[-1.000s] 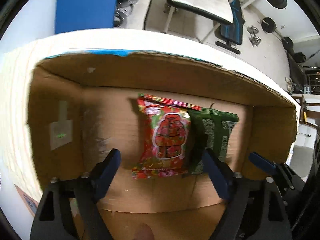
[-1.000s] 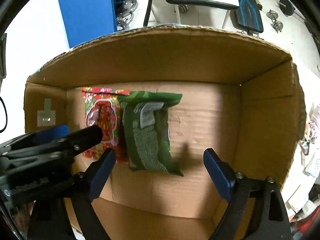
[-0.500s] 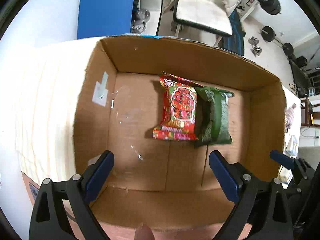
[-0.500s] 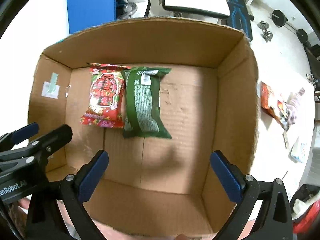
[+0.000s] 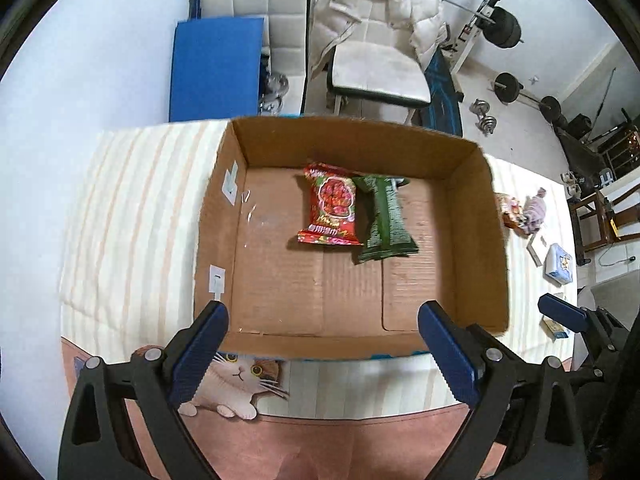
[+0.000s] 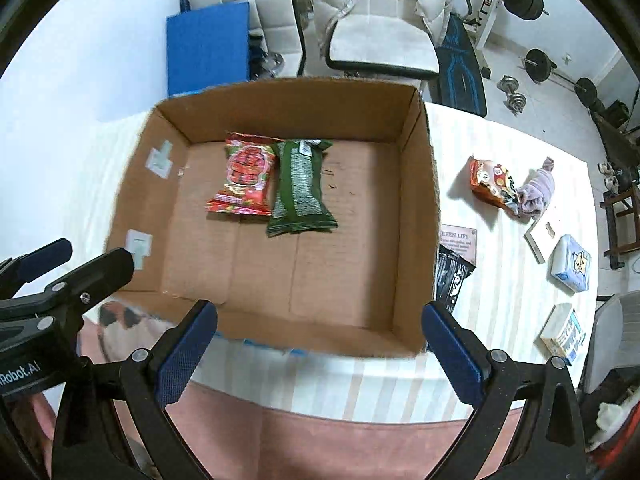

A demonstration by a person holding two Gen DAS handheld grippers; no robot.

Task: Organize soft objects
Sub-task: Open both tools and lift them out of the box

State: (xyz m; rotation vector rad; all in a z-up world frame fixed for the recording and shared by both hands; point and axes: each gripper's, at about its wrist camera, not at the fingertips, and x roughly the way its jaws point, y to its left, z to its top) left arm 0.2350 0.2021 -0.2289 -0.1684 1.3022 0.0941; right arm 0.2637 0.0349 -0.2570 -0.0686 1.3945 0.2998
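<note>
- The left tongs (image 5: 322,346) stand wide apart with nothing between their blue pads, hanging above the near rim of the cardboard box (image 5: 494,248) and pointing steeply down.
- The right tongs (image 6: 318,342) are equally wide and empty, also above the near edge of the box (image 6: 416,216).
- In the right wrist view, the left tongs (image 6: 76,256) show at the left edge, just beside the box's left wall; in the left wrist view, a blue pad of the right tongs (image 5: 560,312) shows at the right edge.
- Inside the box, a red snack packet (image 5: 332,210) and a green snack packet (image 5: 384,218) lie flat on the bottom toward the far wall, side by side and touching, the red one on the left (image 6: 244,174) and the green one on the right (image 6: 300,188).
- The box rests on a striped surface (image 5: 132,208) whose near edge carries a cat picture (image 5: 236,384).
- To the right of the box, on the surface (image 6: 500,280), a black packet (image 6: 454,276) lies just beside the box wall, partly over a small sign (image 6: 460,238).
- Farther right lie an orange snack packet (image 6: 490,178) touching a crumpled lilac cloth (image 6: 538,192), a light-blue pack (image 6: 570,264) and a white-and-blue pack (image 6: 564,334).
- Beyond the surface are a blue board (image 6: 206,50), a chair draped with a white coat (image 6: 380,0) and weights on the floor.
</note>
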